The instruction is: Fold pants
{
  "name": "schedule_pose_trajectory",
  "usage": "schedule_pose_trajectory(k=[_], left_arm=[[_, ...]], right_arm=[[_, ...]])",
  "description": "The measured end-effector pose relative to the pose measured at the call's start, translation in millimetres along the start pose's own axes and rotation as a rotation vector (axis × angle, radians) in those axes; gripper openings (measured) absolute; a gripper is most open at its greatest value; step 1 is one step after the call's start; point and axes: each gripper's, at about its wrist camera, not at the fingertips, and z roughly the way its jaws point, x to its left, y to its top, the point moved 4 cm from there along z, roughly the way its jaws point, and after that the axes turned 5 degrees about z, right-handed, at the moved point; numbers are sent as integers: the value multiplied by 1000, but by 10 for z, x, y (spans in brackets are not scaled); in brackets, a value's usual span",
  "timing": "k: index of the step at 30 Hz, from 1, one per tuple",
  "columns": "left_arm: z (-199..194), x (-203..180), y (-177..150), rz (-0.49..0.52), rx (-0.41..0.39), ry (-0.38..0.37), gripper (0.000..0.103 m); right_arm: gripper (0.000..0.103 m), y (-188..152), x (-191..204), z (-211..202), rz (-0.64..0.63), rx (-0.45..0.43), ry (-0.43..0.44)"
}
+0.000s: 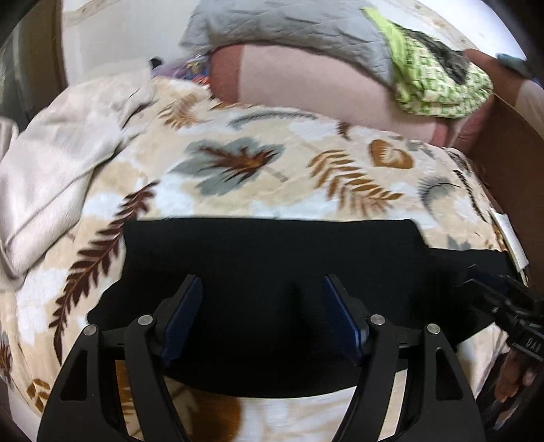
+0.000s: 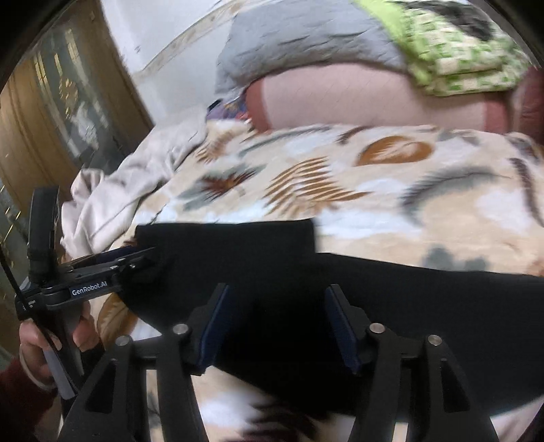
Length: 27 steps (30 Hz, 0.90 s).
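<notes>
Black pants (image 1: 272, 258) lie flat and folded on a leaf-patterned blanket (image 1: 258, 159) that covers a bed. My left gripper (image 1: 261, 285) hovers over their near part, open, with its blue pads wide apart and only the flat cloth below them. The right wrist view shows the pants (image 2: 374, 299) stretching off to the right, with a doubled layer at the upper left. My right gripper (image 2: 278, 292) is open above them, nothing pinched. The left gripper (image 2: 136, 258) shows at the pants' left edge, held by a hand (image 2: 34, 346). At the pants' right end, the right gripper (image 1: 493, 295) is partly visible.
A crumpled beige cloth (image 1: 57, 163) lies at the left of the bed. Behind are a pink pillow (image 1: 306, 88), a grey quilt (image 1: 289, 27) and a green patterned cloth (image 1: 435, 81). A brown bed frame (image 1: 510, 153) runs along the right; a wooden glass-fronted cabinet (image 2: 51, 119) stands left.
</notes>
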Motion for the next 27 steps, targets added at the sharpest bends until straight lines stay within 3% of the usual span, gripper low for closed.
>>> schedule_pose_trajectory(k=[9,16,23,27], left_arm=[[33,-808,205,113,10,-136,75],[110,-1446,280,201,28,-228,81],[310,-2101,352,300,93,-330,81],[401,-2503,413,390,106,-374,81]], right_arm=[[64,-76,-977,-889,117,-66,-176],[66,-224,-1653,-1330,190,-74,-283],[66,-444,-2130,-1439,238,-37,-308],[66,-525,-2274,-1381,263,-21,-280]])
